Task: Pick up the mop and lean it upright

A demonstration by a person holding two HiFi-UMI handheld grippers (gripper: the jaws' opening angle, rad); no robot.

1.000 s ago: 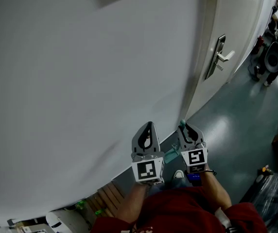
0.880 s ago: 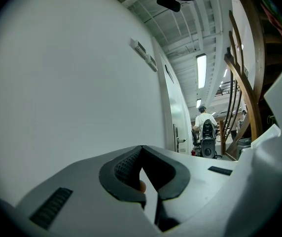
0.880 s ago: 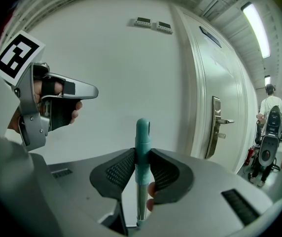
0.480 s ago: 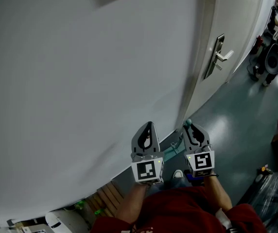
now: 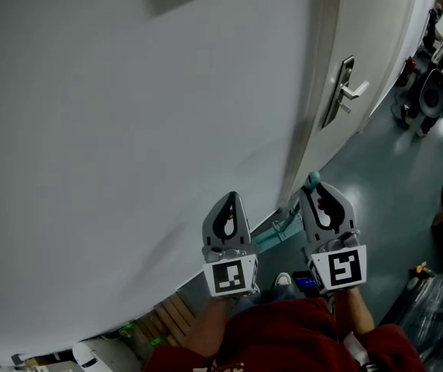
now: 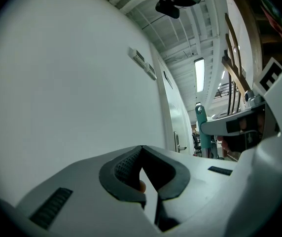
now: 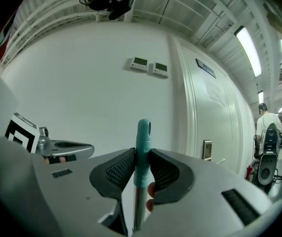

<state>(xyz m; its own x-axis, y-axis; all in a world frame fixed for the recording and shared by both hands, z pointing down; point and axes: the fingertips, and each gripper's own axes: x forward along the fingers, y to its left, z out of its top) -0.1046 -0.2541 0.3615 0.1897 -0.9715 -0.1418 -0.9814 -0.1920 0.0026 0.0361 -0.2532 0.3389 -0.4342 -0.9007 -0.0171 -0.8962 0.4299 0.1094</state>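
Head view: looks down on left hand-held gripper (image 5: pixel 230 198) and right hand-held gripper (image 5: pixel 317 190), side by side, close to white wall (image 5: pixel 128 130), w/ teal tip of mop (image 5: pixel 311 180) at right one's nose; door (image 5: pixel 376 37) w/ lever (image 5: pixel 353 91) to right, grey floor (image 5: pixel 376 208) below.

Left gripper view: shows jaws pressed together, nothing pinched; catches mop top upright at right.

Right gripper view: shows jaws pinching mop's teal grip just under its tip, handle upright, metal shaft below pads; wall ahead, door at right.
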